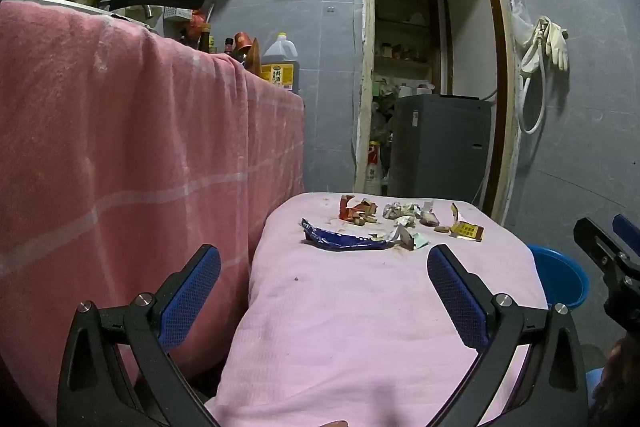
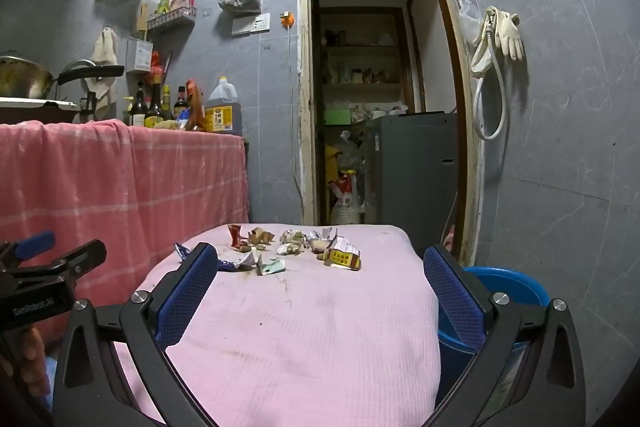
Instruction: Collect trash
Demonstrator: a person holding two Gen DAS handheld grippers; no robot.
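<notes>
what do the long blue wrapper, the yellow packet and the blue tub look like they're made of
Long blue wrapper: seemingly thin plastic film, glossy, with a torn, crinkled edge.
Yellow packet: printed paper or foil-lined film, hard to tell; creased, with a slight sheen.
Round blue tub: likely moulded plastic, with a smooth wall and even colour.

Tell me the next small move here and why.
Probably ease the right gripper forward toward the yellow wrapper. Both grippers are open and empty, all the trash lies at the far end of the pink cloth, and that wrapper is on the side of the blue basin.
</notes>
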